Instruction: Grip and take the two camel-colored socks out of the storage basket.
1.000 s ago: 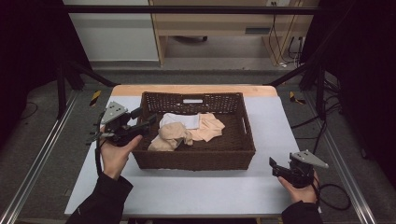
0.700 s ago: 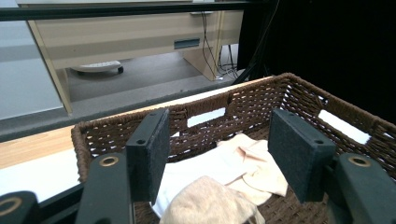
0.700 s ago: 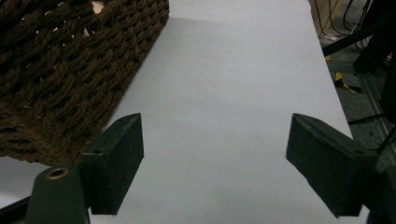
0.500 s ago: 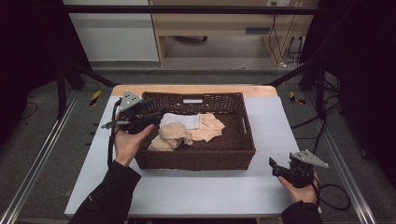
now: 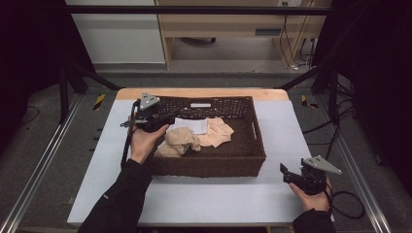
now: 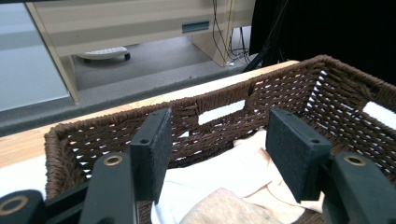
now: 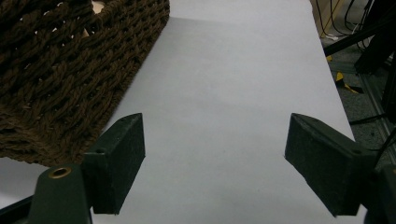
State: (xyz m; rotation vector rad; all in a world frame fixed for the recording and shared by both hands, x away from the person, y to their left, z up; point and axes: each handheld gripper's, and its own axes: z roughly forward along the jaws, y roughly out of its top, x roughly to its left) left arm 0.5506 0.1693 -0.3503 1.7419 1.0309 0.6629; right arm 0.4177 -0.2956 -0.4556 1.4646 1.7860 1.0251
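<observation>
A dark brown wicker basket (image 5: 209,162) stands mid-table and holds a tan cloth (image 5: 180,141), a peach cloth (image 5: 219,133) and a white cloth (image 5: 192,125). My left gripper (image 5: 165,118) hovers open over the basket's far left corner, just above the cloths, with nothing between its jaws. In the left gripper view the open left gripper (image 6: 219,151) points across the basket's far wall (image 6: 289,88), with the white cloth (image 6: 194,179) and tan cloth (image 6: 224,207) below. My right gripper (image 5: 286,173) rests open near the table's front right, apart from the basket. The right gripper view has the right gripper (image 7: 215,158) wide open over bare table.
The white table top (image 5: 291,131) has a wooden strip (image 5: 204,92) along its far edge. The basket's corner (image 7: 70,70) lies to the left in the right gripper view. A wooden cabinet (image 5: 228,24) and cables (image 5: 291,29) stand beyond the table.
My left gripper has moved right and away from me, from beside the basket's left wall to above its inside. The right gripper has stayed put.
</observation>
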